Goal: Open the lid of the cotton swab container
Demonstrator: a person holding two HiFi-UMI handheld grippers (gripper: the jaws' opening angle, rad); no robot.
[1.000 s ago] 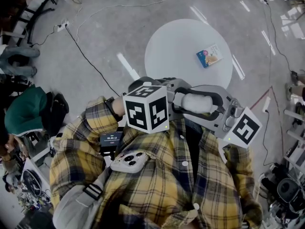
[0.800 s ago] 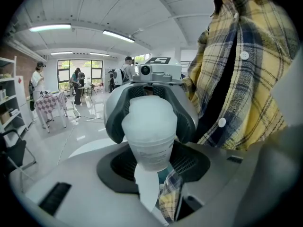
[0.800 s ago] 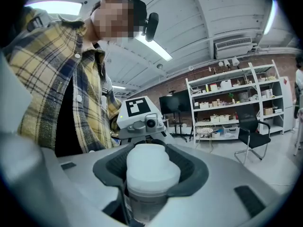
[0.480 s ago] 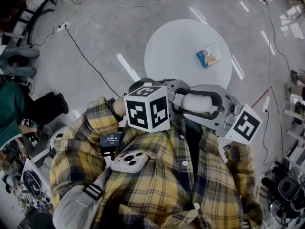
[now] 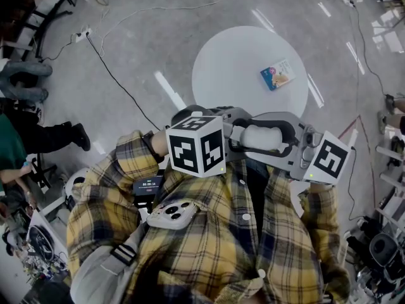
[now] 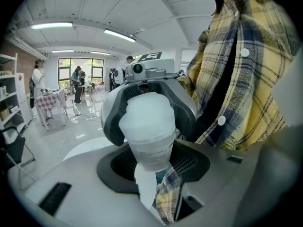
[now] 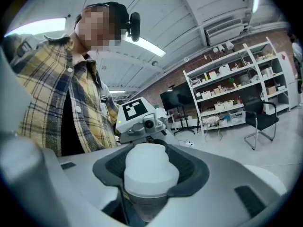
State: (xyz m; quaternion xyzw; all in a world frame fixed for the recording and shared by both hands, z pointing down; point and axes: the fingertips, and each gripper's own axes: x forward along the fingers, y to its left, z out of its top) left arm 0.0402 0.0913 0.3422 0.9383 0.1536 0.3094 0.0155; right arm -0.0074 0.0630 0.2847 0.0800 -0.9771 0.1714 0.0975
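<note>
The cotton swab container (image 5: 261, 137), a translucent white tub with a white lid, hangs level in front of the person's chest between both grippers. My left gripper (image 5: 233, 133) is shut on its body (image 6: 147, 145). My right gripper (image 5: 286, 139) faces it from the other side, and its dark pads close round the lid end (image 7: 150, 167). In the left gripper view the right gripper's dark jaw ring wraps the far end of the tub. The lid sits closed on the container.
Below stands a round white table (image 5: 234, 75) with a small blue packet (image 5: 277, 73) on it. Cables run over the grey floor (image 5: 120, 81). A phone (image 5: 172, 214) hangs on the plaid shirt. People stand at the left edge; shelves (image 7: 236, 79) and chairs line the room.
The right gripper's marker cube has shifted slightly up and turned a little. The container stays held between both grippers. A person in green at the left has walked partly out of view.
</note>
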